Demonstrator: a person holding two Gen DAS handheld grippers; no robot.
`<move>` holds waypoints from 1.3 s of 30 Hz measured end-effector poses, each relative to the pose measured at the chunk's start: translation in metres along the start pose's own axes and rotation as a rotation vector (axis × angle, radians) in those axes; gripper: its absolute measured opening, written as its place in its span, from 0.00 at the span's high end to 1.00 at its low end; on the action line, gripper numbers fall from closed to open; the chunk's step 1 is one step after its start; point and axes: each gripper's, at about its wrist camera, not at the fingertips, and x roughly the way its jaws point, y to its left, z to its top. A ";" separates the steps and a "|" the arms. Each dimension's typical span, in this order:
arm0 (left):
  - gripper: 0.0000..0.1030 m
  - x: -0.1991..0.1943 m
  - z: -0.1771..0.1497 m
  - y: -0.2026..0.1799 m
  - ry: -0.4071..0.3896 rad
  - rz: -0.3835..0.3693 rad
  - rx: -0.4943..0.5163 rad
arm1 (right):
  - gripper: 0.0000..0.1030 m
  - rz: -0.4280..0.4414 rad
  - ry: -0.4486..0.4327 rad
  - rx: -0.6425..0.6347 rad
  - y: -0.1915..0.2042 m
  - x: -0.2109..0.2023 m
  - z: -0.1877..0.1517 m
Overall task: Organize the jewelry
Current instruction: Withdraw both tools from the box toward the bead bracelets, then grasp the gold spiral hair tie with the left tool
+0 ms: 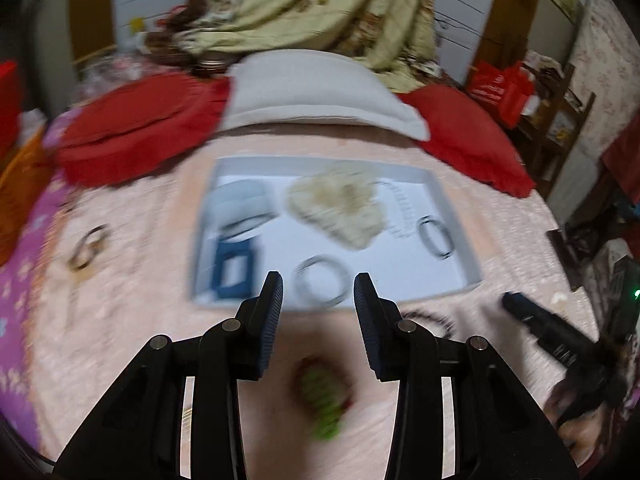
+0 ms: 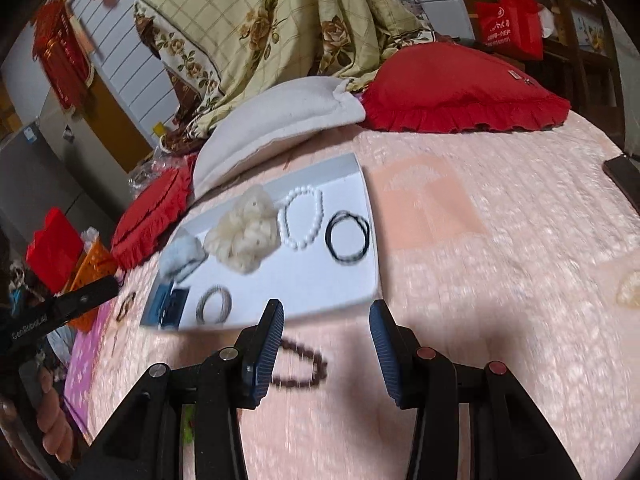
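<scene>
A white tray [image 1: 448, 200] [image 2: 320, 284] lies on the pink bedspread. It holds a cream scrunchie [image 2: 244, 236], a pale blue scrunchie [image 2: 180, 258], a white bead bracelet [image 2: 302, 218], a black hair tie [image 2: 348, 238], a silver ring-shaped band [image 2: 214, 305] and a blue item [image 2: 170, 306]. My left gripper [image 1: 319, 292] is open and empty above a green and red beaded piece [image 1: 322, 404]. My right gripper [image 2: 326, 320] is open and empty above a dark brown bead bracelet [image 2: 304, 368] lying in front of the tray. The right gripper also shows in the left wrist view [image 1: 560, 340].
A brown ring-shaped piece [image 1: 86, 250] [image 2: 126, 306] lies on the bed left of the tray. A white pillow [image 2: 276, 128] and red cushions [image 2: 460, 92] sit behind the tray. A floral blanket [image 2: 280, 20] hangs at the back. A pale yellow item [image 2: 630, 290] lies far right.
</scene>
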 end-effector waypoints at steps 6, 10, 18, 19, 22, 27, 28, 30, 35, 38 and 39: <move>0.65 -0.037 -0.038 0.095 -0.006 0.087 -0.137 | 0.58 0.067 0.006 0.005 0.007 -0.014 -0.028; 0.64 -0.045 -0.065 0.146 0.013 0.152 -0.231 | 0.58 0.084 0.055 -0.046 0.025 -0.007 -0.045; 0.64 -0.015 -0.101 0.132 0.077 0.109 -0.166 | 0.58 0.102 0.169 -0.123 0.062 0.023 -0.068; 0.64 -0.008 -0.105 0.127 0.086 0.092 -0.154 | 0.58 0.102 0.180 -0.129 0.065 0.027 -0.070; 0.64 0.006 -0.110 0.121 0.115 0.065 -0.136 | 0.58 0.098 0.206 -0.166 0.076 0.034 -0.076; 0.65 0.024 -0.113 0.114 0.137 0.021 -0.124 | 0.61 0.106 0.226 -0.224 0.099 0.048 -0.079; 0.65 0.027 -0.113 0.112 0.137 0.015 -0.120 | 0.61 0.115 0.228 -0.233 0.104 0.050 -0.079; 0.65 0.034 -0.114 0.108 0.148 0.012 -0.106 | 0.62 0.133 0.234 -0.271 0.118 0.055 -0.083; 0.65 0.043 -0.117 0.101 0.132 0.040 -0.062 | 0.65 0.143 0.241 -0.351 0.142 0.065 -0.093; 0.81 0.044 -0.118 0.100 0.120 0.063 -0.042 | 0.68 0.133 0.241 -0.380 0.150 0.073 -0.095; 0.83 0.044 -0.119 0.100 0.118 0.072 -0.034 | 0.69 0.133 0.246 -0.386 0.152 0.077 -0.095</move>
